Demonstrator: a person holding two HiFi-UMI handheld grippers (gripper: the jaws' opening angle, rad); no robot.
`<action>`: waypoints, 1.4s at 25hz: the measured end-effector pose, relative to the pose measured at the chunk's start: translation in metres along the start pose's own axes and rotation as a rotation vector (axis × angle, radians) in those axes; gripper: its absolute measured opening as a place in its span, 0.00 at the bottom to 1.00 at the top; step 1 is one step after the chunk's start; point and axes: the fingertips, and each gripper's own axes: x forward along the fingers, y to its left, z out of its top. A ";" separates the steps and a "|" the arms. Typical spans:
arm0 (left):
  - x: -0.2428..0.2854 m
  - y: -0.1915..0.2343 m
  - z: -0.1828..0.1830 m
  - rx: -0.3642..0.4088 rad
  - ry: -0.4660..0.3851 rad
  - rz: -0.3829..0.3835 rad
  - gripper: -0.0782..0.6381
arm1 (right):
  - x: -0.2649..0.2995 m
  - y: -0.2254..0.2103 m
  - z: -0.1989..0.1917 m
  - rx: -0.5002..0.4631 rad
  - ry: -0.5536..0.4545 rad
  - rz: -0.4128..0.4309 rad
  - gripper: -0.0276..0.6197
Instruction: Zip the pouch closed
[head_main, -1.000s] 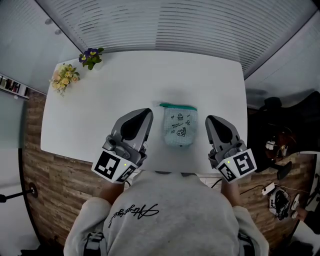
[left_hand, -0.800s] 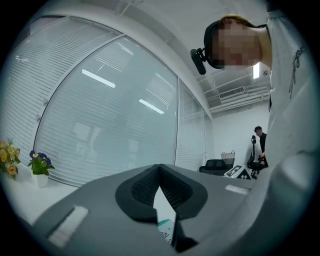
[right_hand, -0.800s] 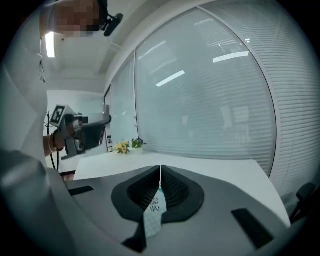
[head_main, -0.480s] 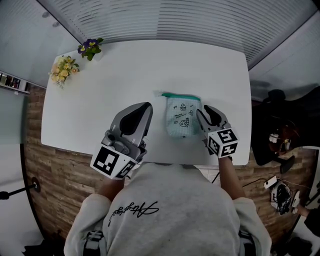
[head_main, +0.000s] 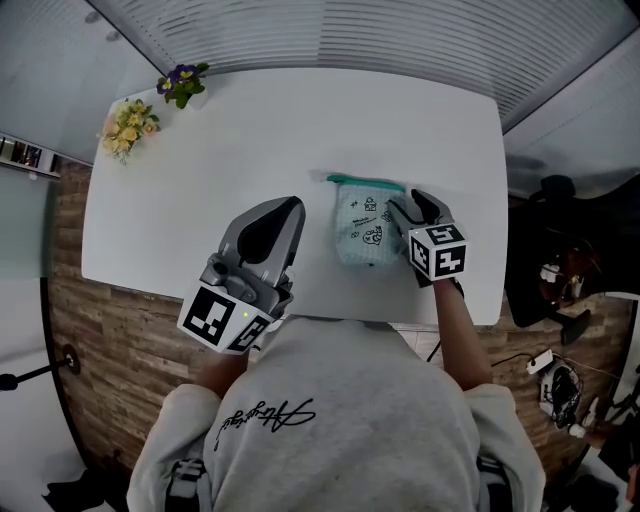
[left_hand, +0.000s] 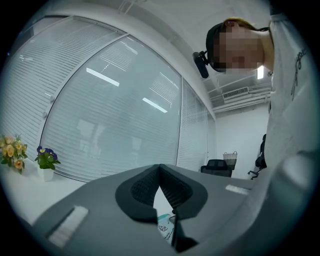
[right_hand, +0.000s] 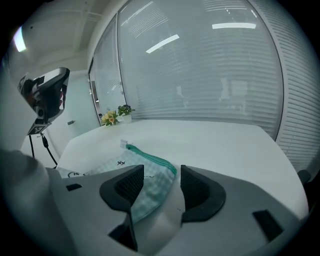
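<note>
A pale checked pouch (head_main: 362, 225) with small dark drawings lies flat on the white table (head_main: 190, 200), its teal zipper edge (head_main: 366, 183) at the far end. In the right gripper view the pouch (right_hand: 131, 161) lies low and left, with the zipper (right_hand: 153, 157) running across it. My right gripper (head_main: 408, 207) (right_hand: 161, 172) points down at the pouch's right side. Its jaws are opening, and the pouch's right edge lies between them without being pressed. My left gripper (head_main: 289, 206) (left_hand: 160, 168) hovers left of the pouch, fingertips together, holding nothing.
Yellow flowers (head_main: 127, 150) and a small purple plant (head_main: 182, 98) stand at the table's far left corner. White blinds run behind the table. The table's right edge is close beside my right gripper, with a dark chair (head_main: 548, 190) beyond it.
My right gripper has sunk and moved in to the pouch's right side, tilting downward, and its jaws have spread apart. The left gripper has stayed put.
</note>
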 end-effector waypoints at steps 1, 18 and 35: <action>0.000 0.001 -0.001 0.000 0.001 0.002 0.11 | 0.003 -0.001 -0.001 -0.010 0.014 -0.003 0.37; -0.004 -0.002 0.003 0.010 -0.001 0.004 0.11 | 0.017 -0.001 -0.015 -0.100 0.183 -0.004 0.29; 0.001 0.002 -0.004 0.006 0.022 0.008 0.11 | 0.009 0.002 -0.006 -0.163 0.088 -0.032 0.10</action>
